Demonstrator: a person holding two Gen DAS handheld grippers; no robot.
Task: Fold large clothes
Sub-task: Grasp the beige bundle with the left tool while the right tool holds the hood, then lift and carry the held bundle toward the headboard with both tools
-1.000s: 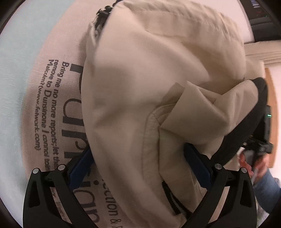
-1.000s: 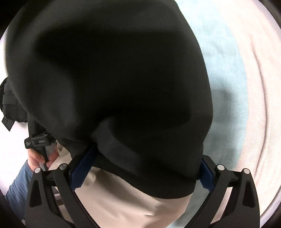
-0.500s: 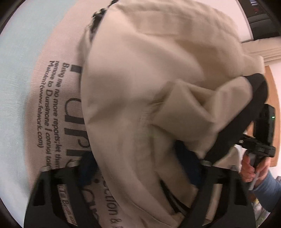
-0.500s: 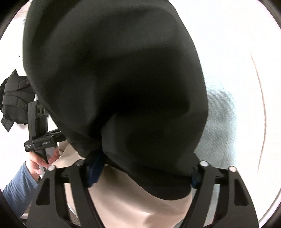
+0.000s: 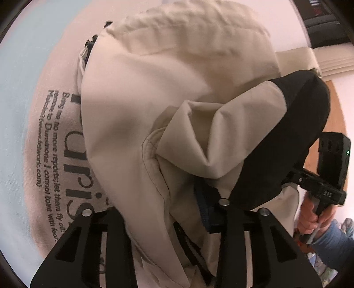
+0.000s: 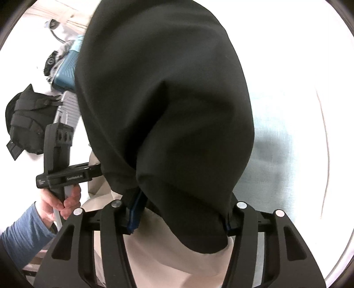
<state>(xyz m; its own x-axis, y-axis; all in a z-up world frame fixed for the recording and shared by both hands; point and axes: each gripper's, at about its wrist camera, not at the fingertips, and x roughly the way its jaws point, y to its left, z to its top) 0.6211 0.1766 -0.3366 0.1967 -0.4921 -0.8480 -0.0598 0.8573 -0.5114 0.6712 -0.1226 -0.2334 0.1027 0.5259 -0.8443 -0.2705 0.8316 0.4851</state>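
Note:
A large beige jacket (image 5: 177, 93) with a black sleeve end (image 5: 294, 133) hangs bunched over both grippers above a printed cloth. My left gripper (image 5: 163, 210) has its jaws closed in on a thick fold of beige cloth; its fingertips are buried in it. My right gripper (image 6: 183, 212) is draped by the jacket's black part (image 6: 168, 106), with its jaws partly closed and cloth between them. The right gripper's body (image 5: 329, 177) shows at the right of the left wrist view; the left gripper's body (image 6: 59, 159) shows at the left of the right wrist view.
A beige cloth with dark printed lettering (image 5: 50, 141) and a pale blue sheet (image 5: 20, 73) cover the surface below. A black bag (image 6: 26, 124) and a blue-grey case (image 6: 66, 73) lie at the left. A dark device (image 5: 320, 20) sits at top right.
Both grippers' jaws have narrowed onto the jacket. The garment has been lifted and swung, and the right wrist view now looks over the bright sheet and the objects at the left.

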